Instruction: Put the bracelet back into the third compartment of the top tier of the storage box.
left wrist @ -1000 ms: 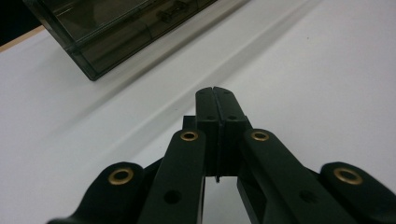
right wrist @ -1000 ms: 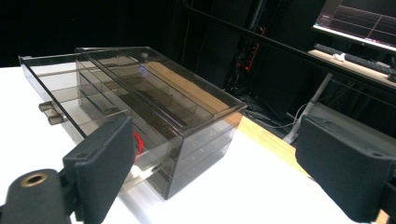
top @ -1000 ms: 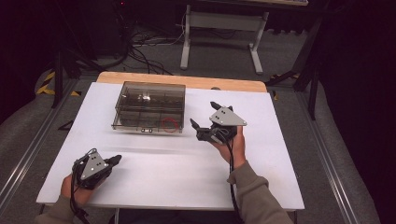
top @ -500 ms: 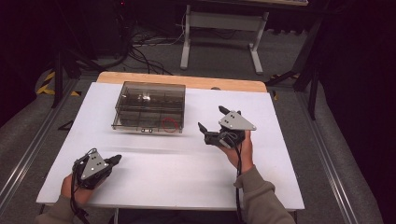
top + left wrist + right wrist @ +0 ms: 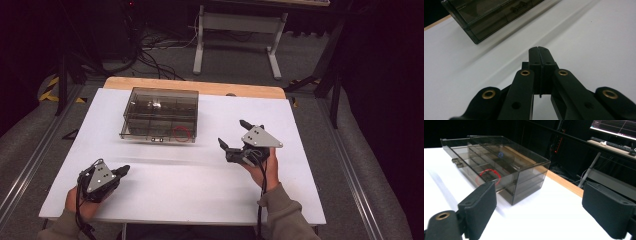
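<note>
Smoked plastic drawer box (image 5: 160, 114) at far-left centre of white table (image 5: 200, 195), left gripper (image 5: 121, 171) jaws pressed together, near front-left edge, right gripper (image 5: 234, 135) jaws wide apart, right of box, holding nothing

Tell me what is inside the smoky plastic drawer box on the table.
Inside the drawer box a red ring lies near the front, and a small blue item sits farther back. Dividers split the interior. The dark tinted walls hide anything else in the compartments.
</note>
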Demonstrator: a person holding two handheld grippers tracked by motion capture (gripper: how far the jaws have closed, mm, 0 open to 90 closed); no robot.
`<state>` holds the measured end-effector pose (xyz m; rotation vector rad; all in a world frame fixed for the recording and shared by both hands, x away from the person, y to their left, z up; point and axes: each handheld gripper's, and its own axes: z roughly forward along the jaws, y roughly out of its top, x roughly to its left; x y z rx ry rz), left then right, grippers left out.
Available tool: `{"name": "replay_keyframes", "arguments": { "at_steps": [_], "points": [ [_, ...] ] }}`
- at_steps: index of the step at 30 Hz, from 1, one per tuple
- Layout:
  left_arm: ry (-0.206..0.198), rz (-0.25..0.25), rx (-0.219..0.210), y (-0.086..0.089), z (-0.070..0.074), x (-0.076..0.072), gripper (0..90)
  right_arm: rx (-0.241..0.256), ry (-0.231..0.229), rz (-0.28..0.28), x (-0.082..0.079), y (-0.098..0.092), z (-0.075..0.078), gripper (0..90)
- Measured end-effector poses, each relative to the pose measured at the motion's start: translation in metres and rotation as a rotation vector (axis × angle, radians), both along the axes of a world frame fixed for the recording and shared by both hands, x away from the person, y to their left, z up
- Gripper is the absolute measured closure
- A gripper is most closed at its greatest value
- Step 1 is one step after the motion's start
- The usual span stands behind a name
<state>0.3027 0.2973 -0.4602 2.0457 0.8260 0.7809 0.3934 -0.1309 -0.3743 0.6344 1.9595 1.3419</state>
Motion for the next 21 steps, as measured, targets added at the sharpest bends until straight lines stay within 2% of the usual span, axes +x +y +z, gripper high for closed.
{"name": "replay_keyframes", "arguments": {
  "at_steps": [9,21],
  "points": [
    [-0.001,0.002,0.000,-0.001,0.000,0.001,89.7,-0.003,-0.010,-0.003,-0.009,-0.011,-0.002,13.9],
    [-0.006,0.000,-0.001,-0.001,0.000,0.000,89.7,-0.015,-0.006,-0.005,-0.020,-0.030,-0.012,13.1]
  ]
}}
